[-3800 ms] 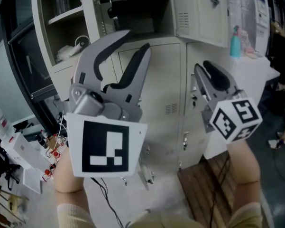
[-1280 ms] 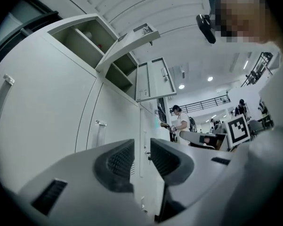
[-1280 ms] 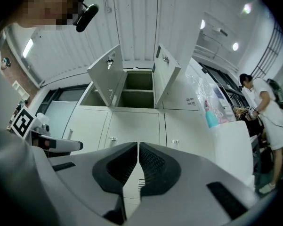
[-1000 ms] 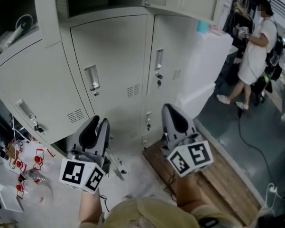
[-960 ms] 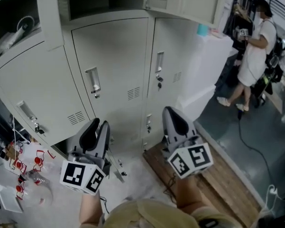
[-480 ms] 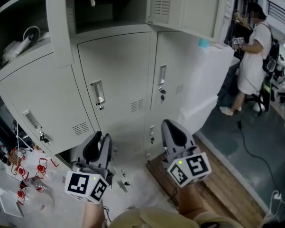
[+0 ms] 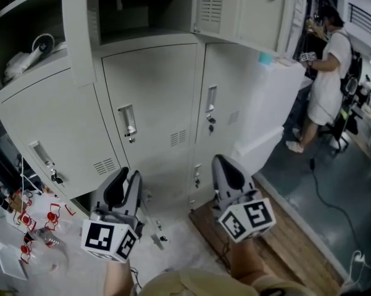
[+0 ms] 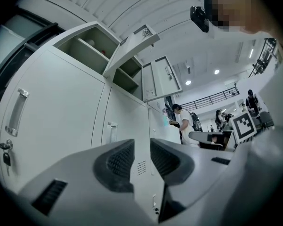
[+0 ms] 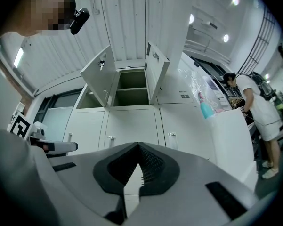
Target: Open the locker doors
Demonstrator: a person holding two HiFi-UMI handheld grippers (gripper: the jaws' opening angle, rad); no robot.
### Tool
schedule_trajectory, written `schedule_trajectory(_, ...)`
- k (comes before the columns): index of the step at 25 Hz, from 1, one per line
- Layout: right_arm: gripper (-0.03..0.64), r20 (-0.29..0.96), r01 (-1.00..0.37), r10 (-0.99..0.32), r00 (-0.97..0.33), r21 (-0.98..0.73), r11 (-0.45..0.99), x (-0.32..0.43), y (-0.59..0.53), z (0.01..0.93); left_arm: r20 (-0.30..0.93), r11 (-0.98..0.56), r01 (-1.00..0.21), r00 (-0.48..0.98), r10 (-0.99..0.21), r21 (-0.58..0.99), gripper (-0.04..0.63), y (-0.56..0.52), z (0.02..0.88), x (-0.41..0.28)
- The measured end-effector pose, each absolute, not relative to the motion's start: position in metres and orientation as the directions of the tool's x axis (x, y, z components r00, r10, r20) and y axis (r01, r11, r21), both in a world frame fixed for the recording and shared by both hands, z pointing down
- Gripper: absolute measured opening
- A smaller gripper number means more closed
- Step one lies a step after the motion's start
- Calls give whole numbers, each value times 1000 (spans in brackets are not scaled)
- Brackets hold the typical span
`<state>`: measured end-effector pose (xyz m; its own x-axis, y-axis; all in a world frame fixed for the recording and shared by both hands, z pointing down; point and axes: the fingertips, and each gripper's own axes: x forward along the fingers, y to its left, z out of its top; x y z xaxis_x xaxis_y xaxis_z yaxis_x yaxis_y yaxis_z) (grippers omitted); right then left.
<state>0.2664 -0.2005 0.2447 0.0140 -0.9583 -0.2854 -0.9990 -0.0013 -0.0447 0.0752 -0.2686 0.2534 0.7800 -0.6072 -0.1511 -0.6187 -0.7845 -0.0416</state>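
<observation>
Smooth grey metal locker doors (image 7: 153, 85) bear slotted vents (image 7: 178, 138).

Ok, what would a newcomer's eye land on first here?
The bank of pale grey lockers fills the head view, upper doors swung open, the middle row shut. Low in front hover the left gripper, jaws apart and empty, and the right gripper, jaws shut. A person in white stands far right.

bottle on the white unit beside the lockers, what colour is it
The bottle is teal, and it shows best in the right gripper view.
</observation>
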Motion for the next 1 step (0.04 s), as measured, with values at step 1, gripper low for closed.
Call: schedule_trajectory(1,3,-290,-999,-957,14,-46,0,267,-201,243,-161,-782,-622,777,-609,-45,103,-270,249,74)
